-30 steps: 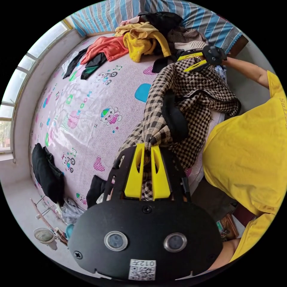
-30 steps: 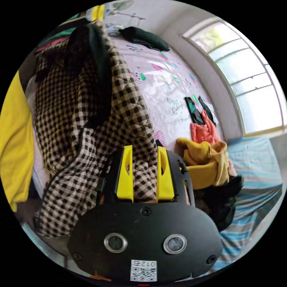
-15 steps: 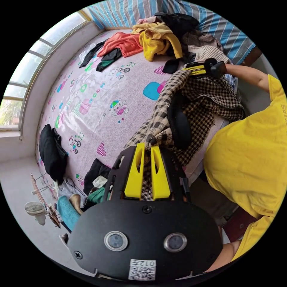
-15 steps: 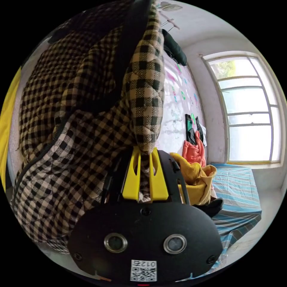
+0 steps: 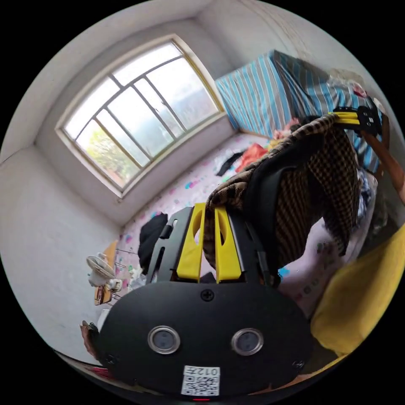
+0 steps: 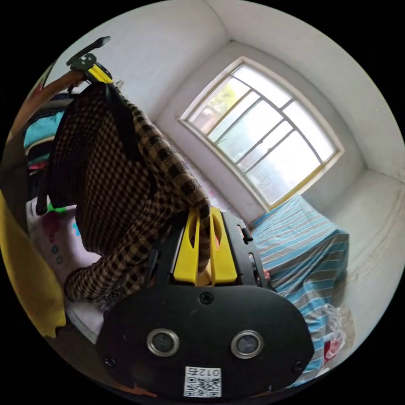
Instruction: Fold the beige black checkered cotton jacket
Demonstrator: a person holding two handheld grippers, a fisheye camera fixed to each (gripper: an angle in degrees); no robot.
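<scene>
Left hand-held gripper (image 5: 206, 206) and right hand-held gripper (image 6: 204, 211) each pinch the checkered jacket (image 5: 320, 185); at 8 o'clock in the left gripper view stands a fan (image 5: 98, 270).

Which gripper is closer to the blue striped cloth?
Right, it seems. The right gripper holds the jacket close beside the blue striped cloth; the left gripper grips the jacket's opposite end.

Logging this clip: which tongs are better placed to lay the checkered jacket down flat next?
Neither clearly: left tongs and right tongs both clamp the checkered jacket, which hangs between them above the bed; probably both lower together.
</scene>
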